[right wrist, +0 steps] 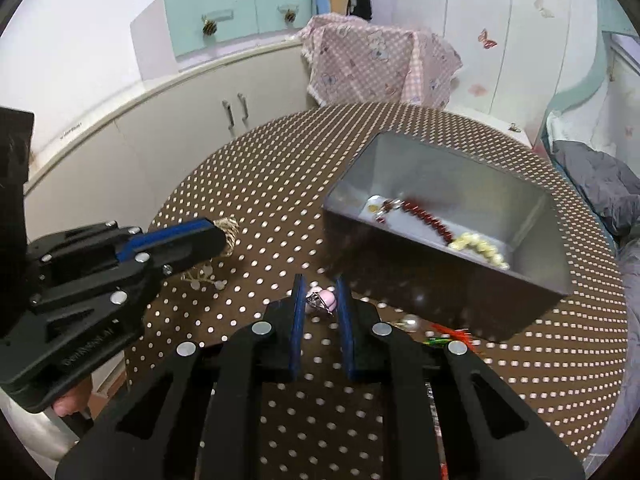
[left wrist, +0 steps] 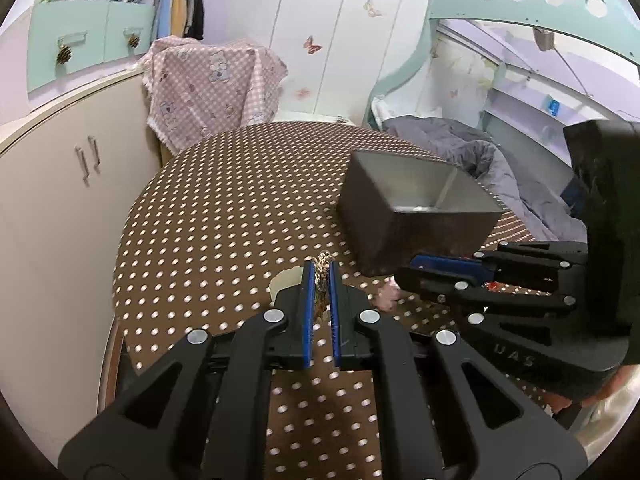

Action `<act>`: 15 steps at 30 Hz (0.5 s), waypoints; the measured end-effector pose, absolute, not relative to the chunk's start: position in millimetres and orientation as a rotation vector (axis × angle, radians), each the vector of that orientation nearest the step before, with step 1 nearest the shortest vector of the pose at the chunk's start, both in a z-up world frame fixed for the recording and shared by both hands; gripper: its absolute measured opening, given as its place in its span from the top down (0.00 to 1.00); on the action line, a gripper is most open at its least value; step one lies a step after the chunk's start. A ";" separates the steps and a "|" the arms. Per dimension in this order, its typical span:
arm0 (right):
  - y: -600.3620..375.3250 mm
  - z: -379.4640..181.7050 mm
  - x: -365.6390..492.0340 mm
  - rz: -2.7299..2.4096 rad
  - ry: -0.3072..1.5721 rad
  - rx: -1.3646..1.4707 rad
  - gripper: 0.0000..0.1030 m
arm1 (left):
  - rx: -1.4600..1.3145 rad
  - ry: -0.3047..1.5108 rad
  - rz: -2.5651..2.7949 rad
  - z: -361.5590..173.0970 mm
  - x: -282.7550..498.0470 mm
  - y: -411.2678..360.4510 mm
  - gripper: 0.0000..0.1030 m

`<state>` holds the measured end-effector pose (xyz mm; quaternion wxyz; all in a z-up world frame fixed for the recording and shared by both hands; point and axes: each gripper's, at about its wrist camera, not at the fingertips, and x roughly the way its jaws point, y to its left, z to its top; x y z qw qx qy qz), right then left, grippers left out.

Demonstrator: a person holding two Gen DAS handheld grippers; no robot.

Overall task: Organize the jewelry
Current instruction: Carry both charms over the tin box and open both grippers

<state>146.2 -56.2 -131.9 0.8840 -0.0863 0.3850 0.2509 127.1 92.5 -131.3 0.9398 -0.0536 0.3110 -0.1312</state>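
My left gripper [left wrist: 322, 270] is shut on a braided straw-coloured bracelet [left wrist: 321, 280], held above the dotted brown tablecloth; it also shows in the right wrist view [right wrist: 228, 232]. My right gripper [right wrist: 320, 284] is open around a small pink jewelry piece with a metal clasp [right wrist: 322, 298] on the table; the piece also shows in the left wrist view [left wrist: 386, 294]. The dark box [right wrist: 440, 280] with a grey inside holds a red bead bracelet [right wrist: 426, 216] and a cream bead bracelet [right wrist: 480, 246].
A clear-bead piece [right wrist: 202, 276] lies under the left gripper. A pearl item [right wrist: 410, 322] and an orange-green piece [right wrist: 450, 334] lie by the box front. A white ring-like item [left wrist: 286, 280] lies left of the left gripper's fingers. The round table's edge [right wrist: 168, 204] faces cabinets.
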 end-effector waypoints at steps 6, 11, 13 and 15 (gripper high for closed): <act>-78.7 -109.7 142.6 0.493 0.739 -0.148 0.87 | -0.085 0.585 -0.323 -112.6 129.9 73.5 0.93; -99.0 -91.4 144.2 0.447 0.684 -0.124 0.87 | -0.058 0.552 -0.357 -98.0 137.7 55.8 0.93; -105.5 -84.3 146.0 0.432 0.664 -0.118 0.87 | -0.054 0.538 -0.369 -92.3 141.3 50.4 0.93; -114.7 -78.2 150.0 0.420 0.647 -0.114 0.87 | -0.048 0.522 -0.380 -86.1 145.4 44.0 0.93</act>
